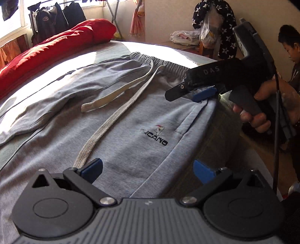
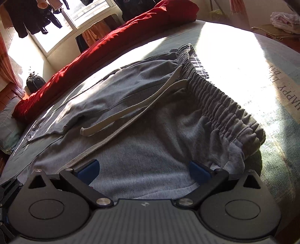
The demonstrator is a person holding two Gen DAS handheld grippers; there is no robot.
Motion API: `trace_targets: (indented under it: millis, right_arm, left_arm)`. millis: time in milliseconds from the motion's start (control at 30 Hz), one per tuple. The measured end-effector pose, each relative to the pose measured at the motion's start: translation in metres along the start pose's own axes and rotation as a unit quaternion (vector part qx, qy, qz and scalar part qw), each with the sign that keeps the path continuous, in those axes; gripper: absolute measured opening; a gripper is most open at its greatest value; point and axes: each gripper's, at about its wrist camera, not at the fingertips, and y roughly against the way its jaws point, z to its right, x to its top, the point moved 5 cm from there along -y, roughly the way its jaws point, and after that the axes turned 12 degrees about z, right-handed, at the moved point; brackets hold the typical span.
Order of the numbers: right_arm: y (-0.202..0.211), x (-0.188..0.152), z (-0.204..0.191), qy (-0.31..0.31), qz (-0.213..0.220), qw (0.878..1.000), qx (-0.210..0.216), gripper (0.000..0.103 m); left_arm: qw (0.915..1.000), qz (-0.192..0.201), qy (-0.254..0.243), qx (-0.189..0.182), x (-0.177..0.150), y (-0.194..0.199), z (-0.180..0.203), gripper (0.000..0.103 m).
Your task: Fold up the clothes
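Observation:
Grey sweatpants with a black logo lie flat on the bed, the elastic waistband at the far end and two pale drawstrings trailing across the front. My left gripper is open, low over the near leg cloth and the pants' right edge. A hand holds my right gripper at the pants' right side just below the waistband. In the right wrist view that right gripper is open, with grey cloth lying between its blue pads.
A rolled red duvet runs along the bed's far side. The sheet is sunlit beyond the waistband. Dark clothes hang at the window. A person stands at the right, near a chair piled with clothes.

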Motion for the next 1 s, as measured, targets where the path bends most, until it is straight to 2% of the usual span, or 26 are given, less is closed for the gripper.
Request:
trace_targets:
  millis: [67, 300, 467, 567, 633, 767, 867, 1000]
  right_arm:
    - [-0.001, -0.002, -0.001, 0.008, 0.003, 1.000, -0.001, 0.103]
    - [-0.002, -0.008, -0.004, 0.026, 0.007, 1.000, -0.001, 0.103]
    - [-0.001, -0.012, -0.008, 0.045, 0.016, 0.999, -0.011, 0.103]
    - [-0.001, -0.015, -0.011, 0.057, 0.020, 0.998, -0.016, 0.103]
    - [-0.002, -0.015, -0.013, 0.065, 0.020, 0.997, -0.021, 0.103]
    - [-0.003, -0.017, -0.016, 0.074, 0.019, 0.997, -0.031, 0.103]
    - [-0.004, -0.018, -0.017, 0.082, 0.018, 0.996, -0.037, 0.103]
    - [-0.005, -0.019, -0.019, 0.091, 0.018, 0.995, -0.045, 0.103]
  left_arm:
    - [0.9995, -0.017, 0.025, 0.004, -0.010, -0.003, -0.004, 0.102]
    - [0.9965, -0.006, 0.083, 0.008, -0.020, 0.027, -0.009, 0.102]
    - [0.9938, 0.022, 0.096, 0.052, -0.015, 0.042, -0.027, 0.102]
    - [0.9917, 0.010, 0.112, 0.061, -0.022, 0.038, -0.037, 0.102]
    - [0.9898, -0.011, 0.130, 0.056, -0.032, 0.033, -0.039, 0.102]
    - [0.9930, -0.016, 0.109, 0.043, -0.038, 0.041, -0.029, 0.102]
    - [0.9935, -0.002, 0.103, 0.048, -0.032, 0.056, -0.036, 0.102]
    - [0.9875, 0.018, 0.127, 0.092, -0.028, 0.073, -0.071, 0.102]
